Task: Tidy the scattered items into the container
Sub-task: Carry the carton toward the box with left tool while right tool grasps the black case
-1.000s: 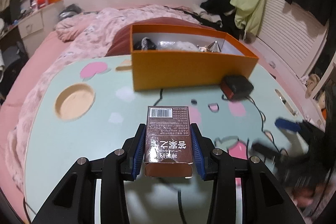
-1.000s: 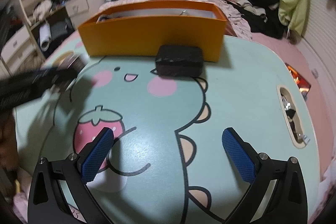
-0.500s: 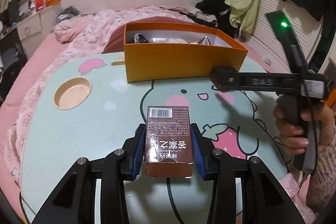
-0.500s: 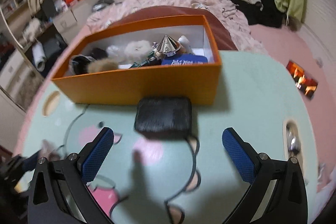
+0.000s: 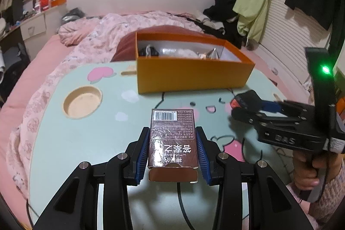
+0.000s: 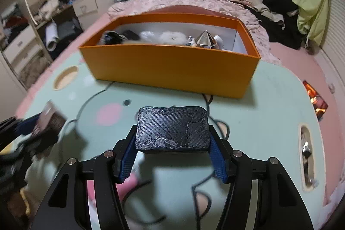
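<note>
My left gripper (image 5: 172, 133) is shut on a brown carton (image 5: 173, 143) with a barcode, held just above the mint-green table (image 5: 90, 139). The carton also shows, blurred, at the left of the right wrist view (image 6: 51, 120). The jaws of my right gripper (image 6: 172, 127) are closing, and their blue pads lie against both ends of a black textured block (image 6: 172, 135). The left wrist view catches that right gripper (image 5: 248, 100) at the right, low over the table. The open orange box (image 6: 168, 70) stands behind the block, holding fluffy items and a silver cone (image 6: 206, 38).
A round recess (image 5: 82, 101) is sunk into the table's left side and a slot (image 6: 307, 156) into its right. A bed with a pink quilt (image 5: 90, 40) lies behind the table. A person's hand (image 5: 308, 167) grips the right gripper's handle. A black cable (image 5: 181, 197) crosses the table.
My right gripper went from wide open to closed around the black block, having come up to it. The left gripper and its carton have stayed put.
</note>
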Tool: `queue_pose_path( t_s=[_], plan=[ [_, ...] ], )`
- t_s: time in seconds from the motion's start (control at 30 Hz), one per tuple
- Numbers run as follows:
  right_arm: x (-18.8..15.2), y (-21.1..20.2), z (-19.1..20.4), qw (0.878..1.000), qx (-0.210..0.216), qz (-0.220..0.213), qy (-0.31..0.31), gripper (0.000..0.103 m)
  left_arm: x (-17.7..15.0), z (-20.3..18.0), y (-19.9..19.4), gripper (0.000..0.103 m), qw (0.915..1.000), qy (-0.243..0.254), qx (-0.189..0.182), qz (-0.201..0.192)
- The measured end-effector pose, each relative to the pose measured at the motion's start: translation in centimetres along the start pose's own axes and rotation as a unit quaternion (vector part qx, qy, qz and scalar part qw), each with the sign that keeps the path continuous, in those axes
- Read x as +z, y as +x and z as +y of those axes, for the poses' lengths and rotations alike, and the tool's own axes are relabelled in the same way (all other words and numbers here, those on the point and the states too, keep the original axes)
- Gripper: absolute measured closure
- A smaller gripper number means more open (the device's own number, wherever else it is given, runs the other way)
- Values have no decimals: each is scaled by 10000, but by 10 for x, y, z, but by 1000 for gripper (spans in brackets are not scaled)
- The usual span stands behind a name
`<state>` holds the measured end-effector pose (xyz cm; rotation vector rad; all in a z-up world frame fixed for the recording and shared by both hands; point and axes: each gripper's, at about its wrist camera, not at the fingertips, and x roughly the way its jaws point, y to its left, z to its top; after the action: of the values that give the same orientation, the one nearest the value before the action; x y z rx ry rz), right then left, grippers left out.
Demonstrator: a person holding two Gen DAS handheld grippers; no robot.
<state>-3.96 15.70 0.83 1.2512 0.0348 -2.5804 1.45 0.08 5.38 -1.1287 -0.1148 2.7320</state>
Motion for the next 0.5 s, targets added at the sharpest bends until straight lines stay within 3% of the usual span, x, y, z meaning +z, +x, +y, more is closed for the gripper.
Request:
queue_pose_path(
  t_s=[0.13,0.23,0.37,0.5],
  plan=[
    [15,-23,-6,9992,221,-257,213,42,33,-3,-5,64,9997,169,30,-182],
    [44,-32,-9,9985,106,-484,236,42,69,-5,-1,64,9995,203,71,-248],
    [89,-28,-17,9976,-77,-600,332,42,117,-3,24,64,9999,121,14,-33],
    [127,-8,-23,9971,-230,-543,481,42,150,1,67,64,9993,104,295,209]
  ],
)
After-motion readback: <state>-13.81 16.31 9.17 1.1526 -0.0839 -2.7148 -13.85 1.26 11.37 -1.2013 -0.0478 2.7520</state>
